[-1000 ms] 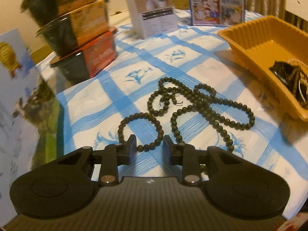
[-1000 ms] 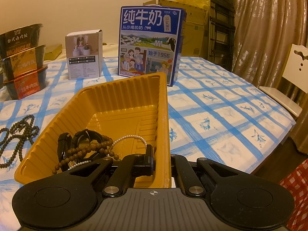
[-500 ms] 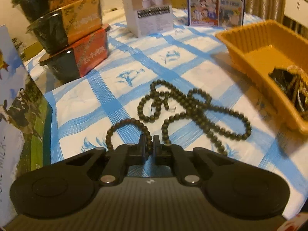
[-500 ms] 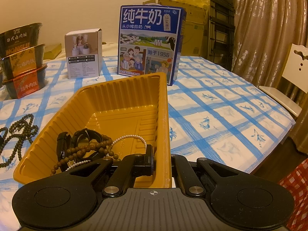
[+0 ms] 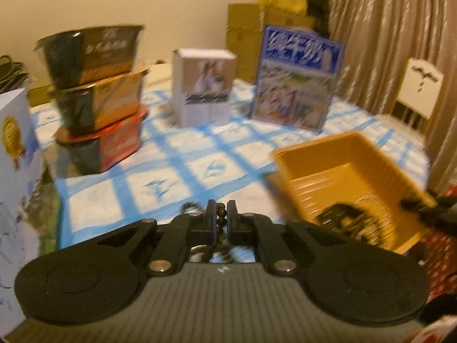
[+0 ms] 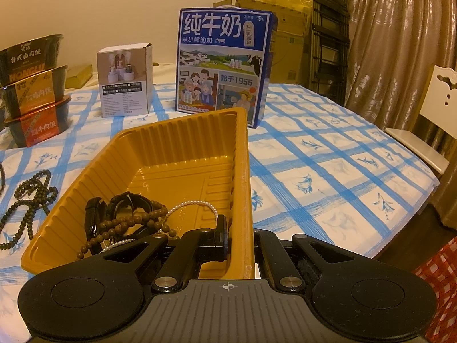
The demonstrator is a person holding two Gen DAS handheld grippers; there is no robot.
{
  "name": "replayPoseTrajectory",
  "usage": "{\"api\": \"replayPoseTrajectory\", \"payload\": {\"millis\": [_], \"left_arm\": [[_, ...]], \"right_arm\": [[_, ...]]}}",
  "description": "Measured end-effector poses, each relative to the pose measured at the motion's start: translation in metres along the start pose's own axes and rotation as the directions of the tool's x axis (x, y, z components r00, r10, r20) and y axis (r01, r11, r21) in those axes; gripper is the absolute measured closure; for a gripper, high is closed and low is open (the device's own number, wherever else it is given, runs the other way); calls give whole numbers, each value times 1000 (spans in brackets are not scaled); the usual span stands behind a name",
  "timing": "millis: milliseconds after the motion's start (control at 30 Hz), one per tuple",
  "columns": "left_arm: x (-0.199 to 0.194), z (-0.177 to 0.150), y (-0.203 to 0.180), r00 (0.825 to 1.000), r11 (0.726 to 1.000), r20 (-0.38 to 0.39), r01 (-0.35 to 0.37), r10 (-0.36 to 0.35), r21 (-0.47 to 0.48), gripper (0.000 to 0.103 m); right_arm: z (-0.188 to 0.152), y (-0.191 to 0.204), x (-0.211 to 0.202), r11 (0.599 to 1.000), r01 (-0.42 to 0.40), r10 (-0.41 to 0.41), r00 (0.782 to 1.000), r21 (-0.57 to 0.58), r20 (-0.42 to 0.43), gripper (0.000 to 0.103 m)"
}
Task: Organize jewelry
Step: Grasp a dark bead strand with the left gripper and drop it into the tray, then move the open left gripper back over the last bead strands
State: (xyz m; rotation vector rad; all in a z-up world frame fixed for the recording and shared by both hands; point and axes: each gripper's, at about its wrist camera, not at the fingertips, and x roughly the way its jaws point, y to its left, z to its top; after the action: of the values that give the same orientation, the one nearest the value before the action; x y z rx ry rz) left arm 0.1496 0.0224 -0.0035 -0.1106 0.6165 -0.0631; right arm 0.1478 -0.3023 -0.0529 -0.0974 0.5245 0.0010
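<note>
Checked tablecloth [image 6: 328, 154]; tray [image 6: 242, 171] rim between right fingers [image 6: 221, 230].

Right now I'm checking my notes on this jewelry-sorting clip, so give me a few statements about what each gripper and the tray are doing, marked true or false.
1. The left gripper is shut on the dark bead strand. True.
2. The right gripper hangs free above the table. False: it clamps the near wall of the yellow tray.
3. The yellow tray is empty. False: it holds a brown bead bracelet, a pearl strand and a black band.
4. Part of the dark bead strand lies on the tablecloth left of the tray. True.
5. The milk carton lies flat. False: it stands upright behind the tray.
</note>
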Motion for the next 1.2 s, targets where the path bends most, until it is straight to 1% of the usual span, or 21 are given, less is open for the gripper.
{"api": "replayPoseTrajectory", "payload": {"millis": [67, 133, 233, 400, 533, 633, 700, 767, 833, 900, 967, 1033, 1200], "left_arm": [[-2, 6, -12, 999, 999, 7, 48, -48, 1, 98], [2, 10, -27, 996, 996, -2, 92, -92, 4, 98], [12, 14, -47, 986, 986, -16, 165, -165, 1, 98], [33, 18, -85, 959, 961, -49, 277, -278, -21, 98], [47, 18, -115, 932, 935, -69, 355, -356, -20, 98], [61, 15, -131, 915, 920, -100, 389, -391, -41, 98], [70, 13, -139, 912, 920, -116, 390, -393, -47, 98], [80, 11, -144, 904, 916, -143, 396, -402, -70, 98], [86, 9, -147, 906, 919, -154, 387, -395, -77, 98], [88, 8, -149, 913, 925, -151, 372, -379, -75, 94], [87, 10, -147, 909, 920, -146, 383, -391, -84, 84], [82, 12, -145, 913, 922, -131, 378, -387, -87, 81], [66, 19, -130, 937, 939, -81, 334, -340, -85, 76]], "right_arm": [[0, 0, 0, 1000, 0, 0, 1000, 1, 0, 100], [0, 0, 0, 1000, 0, 0, 1000, 0, 0, 100], [0, 0, 0, 1000, 0, 0, 1000, 0, 0, 100], [0, 0, 0, 1000, 0, 0, 1000, 1, 0, 100], [1, 1, 0, 1000, 0, 0, 1000, 4, -3, 100], [2, 3, 0, 1000, -1, 2, 1000, 2, -3, 100], [3, 3, 0, 1000, -3, 3, 1000, 2, -2, 100], [3, 3, 0, 1000, -3, 3, 1000, 4, -3, 100], [2, 3, 0, 1000, -3, 3, 1000, 7, -4, 100], [2, 2, 0, 1000, -4, 4, 1000, 9, -5, 100], [2, 2, 1, 1000, -5, 5, 1000, 12, -6, 100], [2, 1, 1, 1000, -5, 5, 1000, 14, -8, 100], [2, 1, 2, 1000, -6, 6, 1000, 18, -8, 100]]}}
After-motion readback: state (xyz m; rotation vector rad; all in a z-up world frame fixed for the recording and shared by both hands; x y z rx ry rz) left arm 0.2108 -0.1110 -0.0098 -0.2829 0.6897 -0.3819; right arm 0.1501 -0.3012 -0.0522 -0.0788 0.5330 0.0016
